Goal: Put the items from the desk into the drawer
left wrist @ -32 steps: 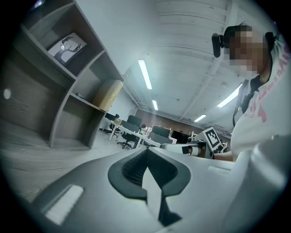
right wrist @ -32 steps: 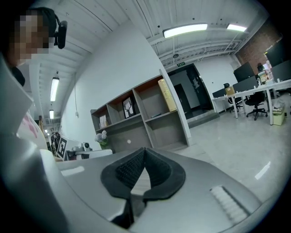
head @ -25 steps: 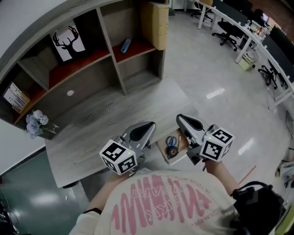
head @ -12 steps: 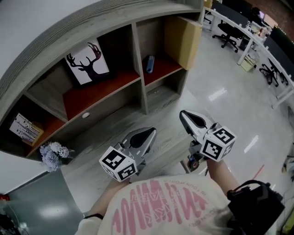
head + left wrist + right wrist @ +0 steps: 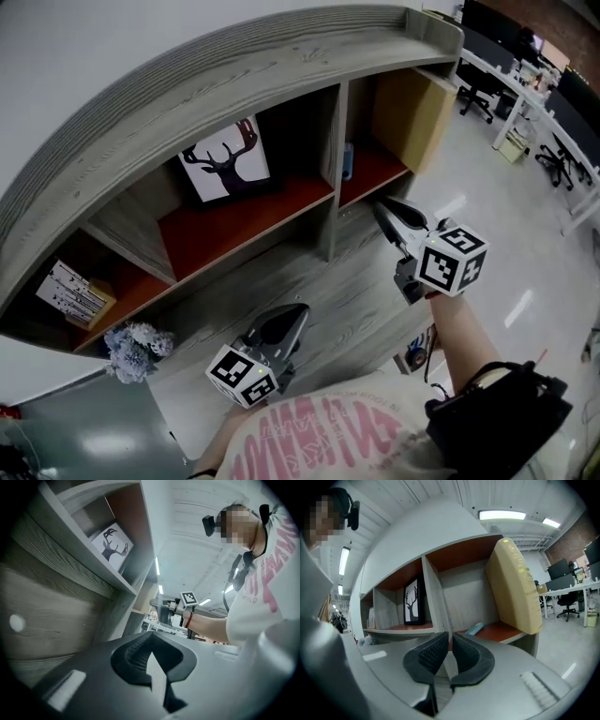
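Big open office here: a glossy grey floor [image 5: 511, 234] is seen off to the right, with office chairs [image 5: 473, 66] at the far side. Most of the view is filled by a wood-grain shelf unit [image 5: 234, 75] with red-lined compartments, set at the back of the desk [image 5: 328, 291]. A tan cushion [image 5: 412, 108] is leaned in the right compartment and a deer picture [image 5: 225, 159] is stood in the middle one. The drawer [image 5: 417, 354] is glimpsed part open under the desk's near edge, below the right forearm, with something small inside that can't be made out. The left gripper [image 5: 298, 309] is held low over the desk, jaws pressed together, empty. The right gripper [image 5: 382, 204] is pointed at the right compartment, jaws all but together and just eased apart a hair, nothing pinched. Pale flowers [image 5: 136, 345] are parked at the desk's left end. A blue item [image 5: 476, 628] is seen lying on the red shelf beside the cushion.
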